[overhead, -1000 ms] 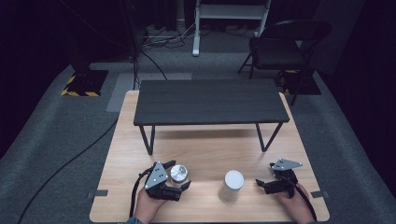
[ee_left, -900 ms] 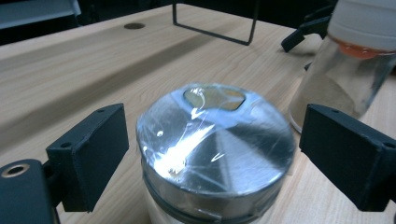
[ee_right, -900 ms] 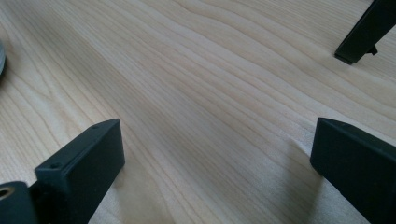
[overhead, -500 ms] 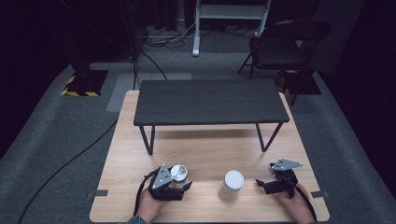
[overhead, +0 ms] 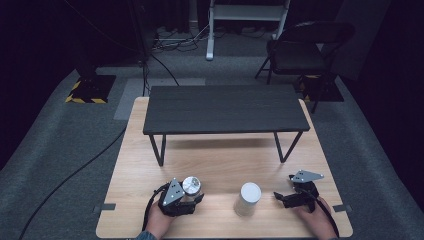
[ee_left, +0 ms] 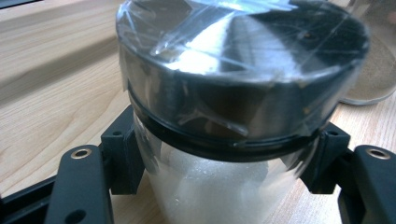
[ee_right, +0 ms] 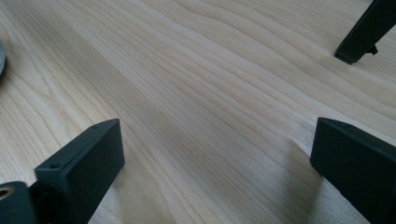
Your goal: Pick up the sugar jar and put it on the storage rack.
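Where it gaped before, left claw [overhead: 196, 196] now clamps the jar [overhead: 190, 185].

The left gripper's [ee_left: 219, 186] jaws have just closed on a silver-lidded glass jar [ee_left: 233, 116] over wood.

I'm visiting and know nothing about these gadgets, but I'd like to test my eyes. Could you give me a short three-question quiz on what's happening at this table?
1. True or false: the left gripper is shut on the jar.
2. What stands on the wooden table between the two grippers? A) a white cup B) a red bowl C) a book
3. Fill in: the fingers of the right gripper stand ____, with bare wood between them.

Key
1. True: its fingers press both sides of the jar, just under the shiny lid.
2. A: the white cup.
3. Open.
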Available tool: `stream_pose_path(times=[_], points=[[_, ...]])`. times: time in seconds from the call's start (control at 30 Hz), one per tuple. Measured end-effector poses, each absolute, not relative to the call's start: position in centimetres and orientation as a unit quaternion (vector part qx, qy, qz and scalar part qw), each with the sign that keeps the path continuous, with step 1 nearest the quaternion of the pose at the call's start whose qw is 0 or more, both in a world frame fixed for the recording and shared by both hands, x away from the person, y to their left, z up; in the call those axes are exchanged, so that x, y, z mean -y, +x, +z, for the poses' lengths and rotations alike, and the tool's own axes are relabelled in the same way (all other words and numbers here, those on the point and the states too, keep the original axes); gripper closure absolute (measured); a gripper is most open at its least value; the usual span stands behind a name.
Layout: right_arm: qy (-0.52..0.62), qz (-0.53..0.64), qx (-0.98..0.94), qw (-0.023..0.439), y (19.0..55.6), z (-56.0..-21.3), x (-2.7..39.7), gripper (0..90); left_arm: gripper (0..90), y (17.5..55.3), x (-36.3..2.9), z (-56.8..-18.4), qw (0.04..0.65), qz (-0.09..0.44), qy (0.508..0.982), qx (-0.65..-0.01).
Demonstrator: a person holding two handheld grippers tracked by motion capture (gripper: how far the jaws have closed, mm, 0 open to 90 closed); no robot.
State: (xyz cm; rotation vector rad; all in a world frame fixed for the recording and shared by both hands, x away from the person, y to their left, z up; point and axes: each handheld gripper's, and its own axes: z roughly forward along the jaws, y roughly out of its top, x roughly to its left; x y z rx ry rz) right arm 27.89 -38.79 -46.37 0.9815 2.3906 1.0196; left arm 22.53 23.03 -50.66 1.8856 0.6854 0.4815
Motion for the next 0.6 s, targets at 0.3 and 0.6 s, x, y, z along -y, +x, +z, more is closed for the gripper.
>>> stream_pose_path(times=[0.3, 0.6], points=[[0.348, 0.361, -0.846, 0.181, 27.9, -46.4, 38.8, 2.9, 30.7, 22.4, -22.3, -49.5, 0.495, 0.202, 0.792, -0.294], [0.348, 0.361, -0.846, 0.18, 27.9, -46.4, 38.8, 2.9, 30.7, 22.8, -21.7, -47.1, 0.492, 0.195, 0.799, -0.286]])
